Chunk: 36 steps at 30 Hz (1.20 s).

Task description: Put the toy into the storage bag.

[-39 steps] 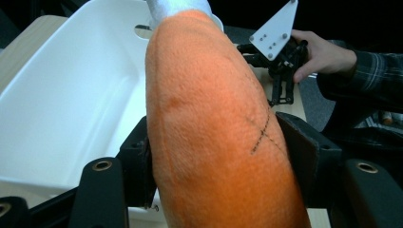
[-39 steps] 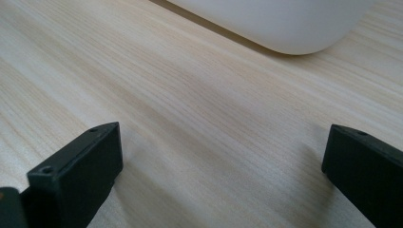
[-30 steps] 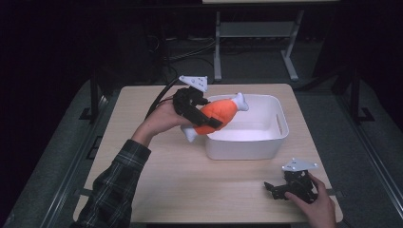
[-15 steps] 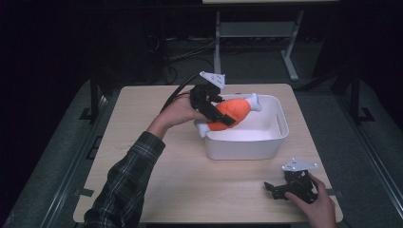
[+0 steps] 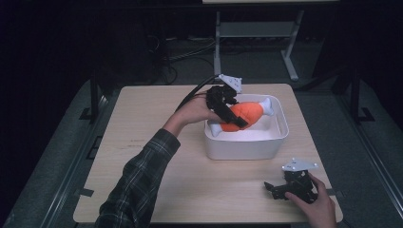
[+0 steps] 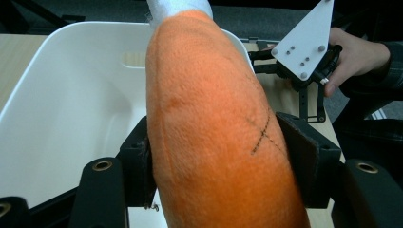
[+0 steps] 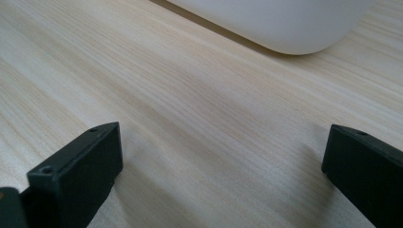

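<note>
An orange plush toy [image 5: 247, 114] with white ends, shaped like a drumstick, hangs over the white tub [image 5: 266, 147] in the middle of the table. My left gripper [image 5: 230, 114] is shut on its orange body, and the left gripper view has the toy [image 6: 214, 133] squeezed between both jaws above the tub's inside [image 6: 71, 104]. My right gripper [image 5: 275, 189] rests on the table near the front right corner, held by a hand. In the right gripper view its jaws stand wide apart over bare wood, gripper [image 7: 223, 166] open and holding nothing.
The wooden table [image 5: 142, 156] has free room on its left half and front. The tub's rounded corner [image 7: 290, 28] lies just beyond my right gripper. Behind the table stand a metal frame [image 5: 252, 33] and cables on a dark floor.
My left gripper carried the plush toy to the right, from beside the tub's left wall to over its inside. The right gripper stayed still.
</note>
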{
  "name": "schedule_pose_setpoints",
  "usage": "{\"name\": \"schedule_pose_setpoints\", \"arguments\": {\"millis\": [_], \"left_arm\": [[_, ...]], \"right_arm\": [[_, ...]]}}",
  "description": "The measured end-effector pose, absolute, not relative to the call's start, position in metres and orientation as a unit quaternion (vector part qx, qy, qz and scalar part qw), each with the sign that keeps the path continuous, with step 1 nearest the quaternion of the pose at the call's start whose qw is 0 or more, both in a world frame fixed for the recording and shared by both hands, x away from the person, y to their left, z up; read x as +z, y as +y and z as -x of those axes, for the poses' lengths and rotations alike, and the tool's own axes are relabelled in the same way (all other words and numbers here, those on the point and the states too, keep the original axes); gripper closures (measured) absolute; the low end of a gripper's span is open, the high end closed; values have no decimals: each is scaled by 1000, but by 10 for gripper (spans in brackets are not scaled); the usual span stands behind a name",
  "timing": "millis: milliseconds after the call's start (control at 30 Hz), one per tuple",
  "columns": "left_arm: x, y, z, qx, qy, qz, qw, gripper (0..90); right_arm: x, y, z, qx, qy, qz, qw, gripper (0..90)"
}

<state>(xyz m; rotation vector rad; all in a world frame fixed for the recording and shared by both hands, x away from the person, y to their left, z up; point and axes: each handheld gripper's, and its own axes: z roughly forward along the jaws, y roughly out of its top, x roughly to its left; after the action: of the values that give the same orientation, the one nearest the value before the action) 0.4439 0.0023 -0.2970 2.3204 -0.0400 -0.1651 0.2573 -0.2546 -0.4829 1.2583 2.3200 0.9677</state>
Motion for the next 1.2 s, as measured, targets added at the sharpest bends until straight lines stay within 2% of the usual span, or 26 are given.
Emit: {"name": "schedule_pose_setpoints", "arguments": {"millis": [1200], "left_arm": [[-316,-19,-438,-83,-41,-926,365,337]], "right_arm": [[-483,-255,-257,340,814,-441,164,0]]}}
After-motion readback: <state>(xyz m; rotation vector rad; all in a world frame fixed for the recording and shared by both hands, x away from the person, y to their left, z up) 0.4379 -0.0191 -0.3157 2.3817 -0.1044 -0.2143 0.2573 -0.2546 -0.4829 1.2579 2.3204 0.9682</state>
